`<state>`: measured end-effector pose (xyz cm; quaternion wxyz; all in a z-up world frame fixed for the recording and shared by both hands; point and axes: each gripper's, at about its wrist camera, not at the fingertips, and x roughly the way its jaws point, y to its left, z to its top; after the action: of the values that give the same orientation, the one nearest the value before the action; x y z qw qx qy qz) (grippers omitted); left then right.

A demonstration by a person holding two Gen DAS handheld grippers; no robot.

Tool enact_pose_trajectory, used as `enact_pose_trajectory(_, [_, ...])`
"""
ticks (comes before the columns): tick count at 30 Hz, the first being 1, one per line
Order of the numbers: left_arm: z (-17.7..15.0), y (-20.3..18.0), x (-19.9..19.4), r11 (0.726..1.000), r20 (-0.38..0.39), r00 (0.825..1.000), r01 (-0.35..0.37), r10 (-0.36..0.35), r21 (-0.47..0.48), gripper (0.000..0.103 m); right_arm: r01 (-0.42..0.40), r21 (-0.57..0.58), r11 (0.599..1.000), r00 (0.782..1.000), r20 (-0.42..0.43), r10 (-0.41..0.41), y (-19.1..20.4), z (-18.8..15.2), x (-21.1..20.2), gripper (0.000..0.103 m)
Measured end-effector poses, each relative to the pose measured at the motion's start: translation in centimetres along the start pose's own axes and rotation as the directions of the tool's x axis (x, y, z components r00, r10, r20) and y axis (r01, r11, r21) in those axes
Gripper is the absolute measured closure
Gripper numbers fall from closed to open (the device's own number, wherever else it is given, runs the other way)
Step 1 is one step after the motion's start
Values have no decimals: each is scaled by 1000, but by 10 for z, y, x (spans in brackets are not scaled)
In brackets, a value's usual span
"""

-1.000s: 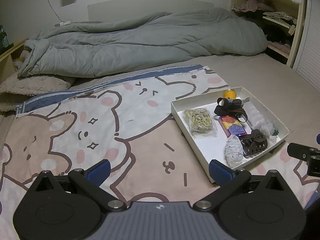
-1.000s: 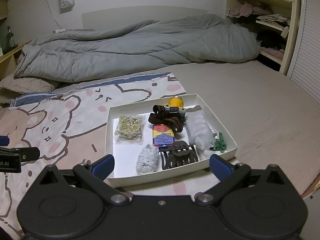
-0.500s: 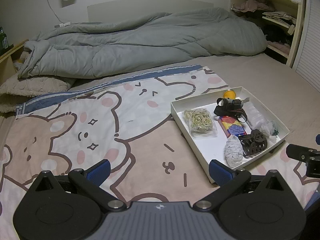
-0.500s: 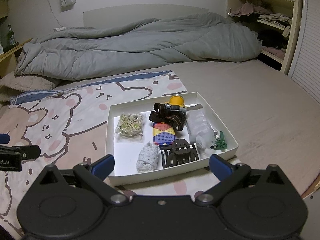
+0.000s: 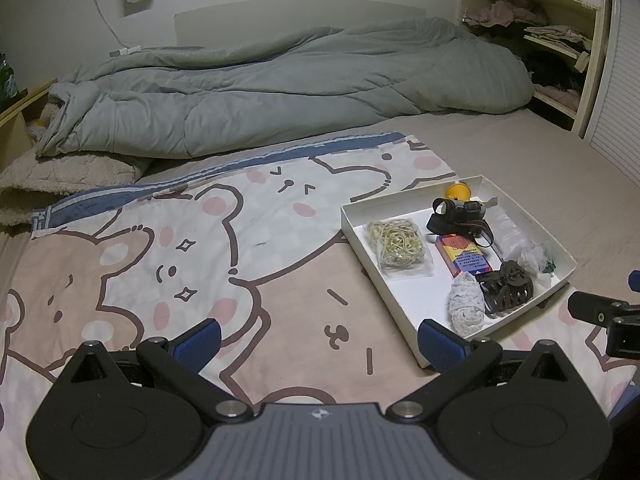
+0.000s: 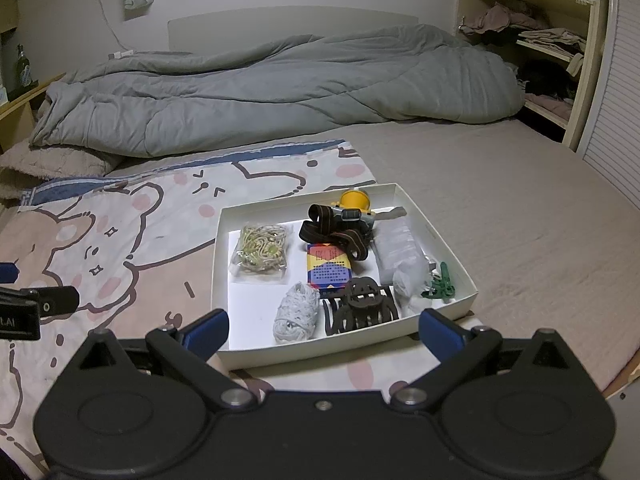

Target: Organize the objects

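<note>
A shallow white box (image 6: 219, 248) (image 5: 384, 296) lies on a cartoon-bear blanket (image 5: 208, 256). Inside it I see a bag of rubber bands (image 6: 261, 251) (image 5: 400, 247), a headlamp with a yellow lens (image 6: 345, 219) (image 5: 456, 208), a colourful card box (image 6: 329, 266) (image 5: 464, 255), a white string bundle (image 6: 297, 317) (image 5: 466, 307), a dark hair claw (image 6: 360, 309) (image 5: 505, 291), a clear plastic bag (image 6: 398, 258) and green clips (image 6: 440, 285). My right gripper (image 6: 325, 326) is open just short of the box's near wall. My left gripper (image 5: 320, 338) is open over the blanket, left of the box.
A grey duvet (image 6: 280, 88) lies bunched across the far side of the bed. Shelves with folded clothes (image 6: 548, 60) stand at the back right. Bare mattress (image 6: 520, 208) stretches right of the box, with the bed edge (image 6: 624, 376) close at the right.
Both views have drifted only slightly; the box and its contents stay put and both grippers remain open.
</note>
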<state>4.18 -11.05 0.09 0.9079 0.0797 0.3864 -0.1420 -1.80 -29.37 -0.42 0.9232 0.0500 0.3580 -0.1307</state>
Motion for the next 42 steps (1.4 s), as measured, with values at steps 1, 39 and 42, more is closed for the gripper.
enact_pose_trajectory(1, [0,0,0,1000,0,1000,0,0,-1,0,0,0,1000,1000,0,0,0,0,0,1])
enact_pose_trajectory(39, [0,0,-2,1000,-1,1000,5,-5,-6,0,0,1,1000,1000,-1,0,1,0,-1,1])
enact_pose_trajectory(42, [0,0,-2,1000,-1,1000,5,-5,-6,0,-1,2,1000,1000,-1,1,1,0,0,1])
